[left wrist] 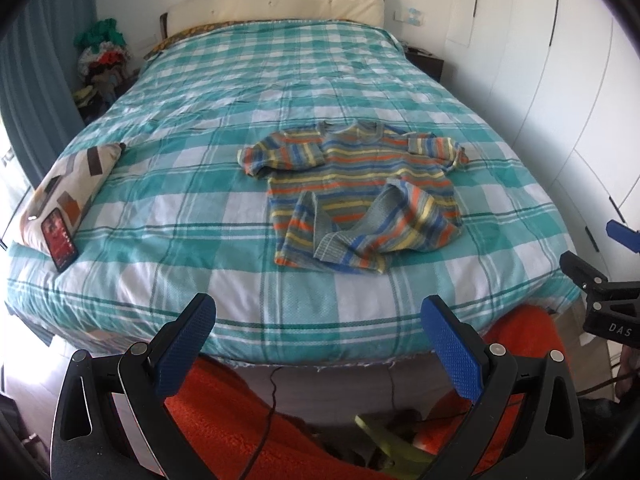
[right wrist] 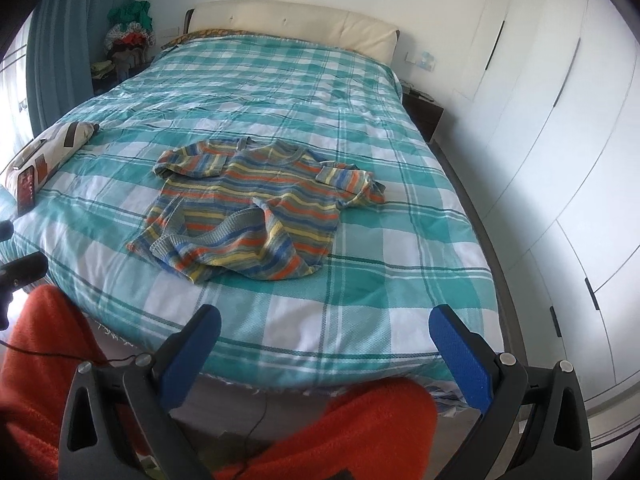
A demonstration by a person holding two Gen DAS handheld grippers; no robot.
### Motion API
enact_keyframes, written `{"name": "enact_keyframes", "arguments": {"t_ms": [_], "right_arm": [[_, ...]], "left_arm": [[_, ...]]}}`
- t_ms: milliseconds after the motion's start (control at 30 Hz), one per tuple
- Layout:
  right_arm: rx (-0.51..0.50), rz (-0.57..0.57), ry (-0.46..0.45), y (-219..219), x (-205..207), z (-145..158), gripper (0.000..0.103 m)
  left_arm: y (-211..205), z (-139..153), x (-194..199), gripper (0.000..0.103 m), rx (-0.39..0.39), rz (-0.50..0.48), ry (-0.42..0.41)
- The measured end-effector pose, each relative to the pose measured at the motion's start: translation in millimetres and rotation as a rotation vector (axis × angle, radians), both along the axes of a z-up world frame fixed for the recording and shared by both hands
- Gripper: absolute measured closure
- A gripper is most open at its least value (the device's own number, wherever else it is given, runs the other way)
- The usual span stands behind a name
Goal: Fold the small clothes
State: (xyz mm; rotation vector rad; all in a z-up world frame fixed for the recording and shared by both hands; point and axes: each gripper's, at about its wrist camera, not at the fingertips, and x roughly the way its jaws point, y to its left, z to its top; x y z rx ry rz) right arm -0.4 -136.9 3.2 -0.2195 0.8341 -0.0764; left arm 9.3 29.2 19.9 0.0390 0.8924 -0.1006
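- Teal-and-white checked bedspread (left wrist: 192, 184) covers a wide bed with a cream headboard (left wrist: 276, 2), white wardrobe doors (right wrist: 560, 128) along one side and a blue curtain (left wrist: 36, 80) on the other.
- Near the middle of the spread lies a small striped sweater (left wrist: 360, 188), front up, sleeves bent inward and the hem rumpled and turned over itself.
- Left gripper (left wrist: 320, 320) hangs before the foot of the bed, jaws spread wide, nothing between them, well apart from the sweater.
- Right gripper (right wrist: 326, 330) is likewise released and empty.
- Only the left view catches the right gripper's black body at its edge, with the letters "DAS" on it.
- A patterned cushion (left wrist: 76, 180) props up a lit phone (left wrist: 59, 238); its screen text is too small to read.
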Motion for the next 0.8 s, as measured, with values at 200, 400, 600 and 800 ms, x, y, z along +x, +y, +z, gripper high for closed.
{"name": "enact_keyframes", "arguments": {"t_ms": [200,400,600,800], "right_arm": [[0.001,-0.030,0.012,-6.4,8.4,2.8,0.001],[0.002,-0.040,0.034,-8.1,17.0,-1.9,0.001],[-0.010,-0.037,0.035,-6.4,24.1,-0.1,0.001],[-0.026,-0.068,0.044,-11.5,27.4,-3.5,0.001]], "left_arm": [[-17.6,2.7,9.0,0.001,0.054,-0.036,0.013],[-19.8,-0.4,18.4,0.001,0.069,-0.030,0.027],[-15.7,-2.7,22.5,0.001,0.068,-0.012,0.032],[-22.5,-6.4,27.6,0.001,0.050,-0.031,0.041]]}}
